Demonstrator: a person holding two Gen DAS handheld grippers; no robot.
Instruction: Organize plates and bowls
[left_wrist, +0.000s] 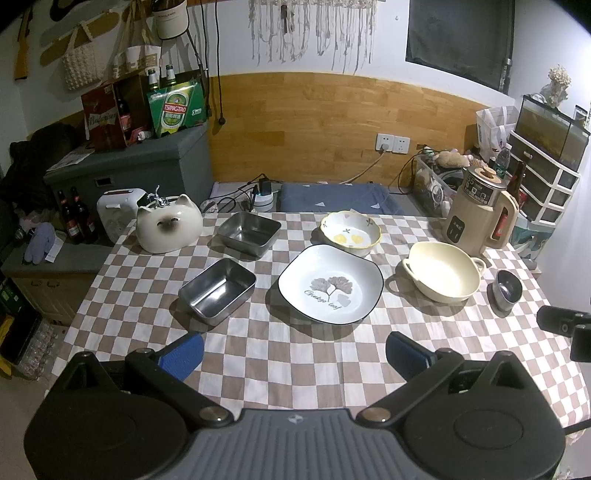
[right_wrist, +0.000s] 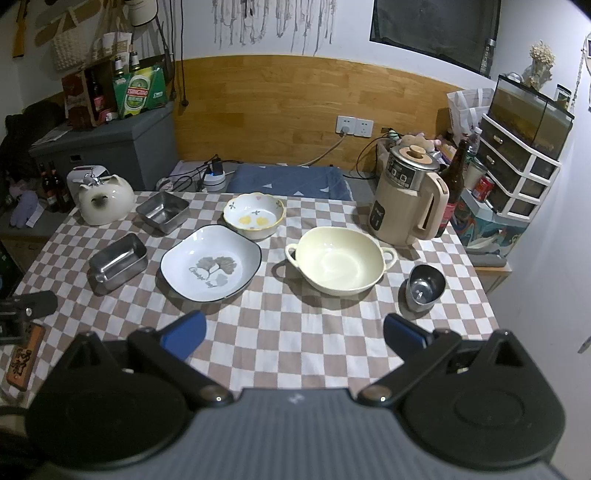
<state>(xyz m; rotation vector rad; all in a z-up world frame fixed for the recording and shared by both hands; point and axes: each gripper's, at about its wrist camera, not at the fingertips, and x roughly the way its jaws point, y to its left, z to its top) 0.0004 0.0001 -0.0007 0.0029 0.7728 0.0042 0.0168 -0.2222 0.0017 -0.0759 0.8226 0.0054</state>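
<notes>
On the checked tablecloth (left_wrist: 280, 354) lie a white leaf-print plate (left_wrist: 330, 283) (right_wrist: 210, 266), a small flowered bowl (left_wrist: 351, 232) (right_wrist: 254, 215) behind it, a cream two-handled bowl (left_wrist: 443, 271) (right_wrist: 340, 260), two square steel trays (left_wrist: 218, 291) (left_wrist: 248, 232) (right_wrist: 117, 263) (right_wrist: 162, 211) and a small steel cup (left_wrist: 508, 288) (right_wrist: 424, 286). My left gripper (left_wrist: 293, 354) hangs open over the cloth in front of the plate, empty. My right gripper (right_wrist: 294, 334) is open too, in front of the cream bowl, holding nothing.
A cat-shaped ceramic jar (left_wrist: 168, 227) stands at the table's back left, a beige electric kettle (left_wrist: 478, 218) (right_wrist: 410, 199) and a brown bottle (right_wrist: 454, 192) at the back right. Beer boxes, drawers and cables crowd the space behind. The table's right edge (right_wrist: 484, 291) runs close to the cup.
</notes>
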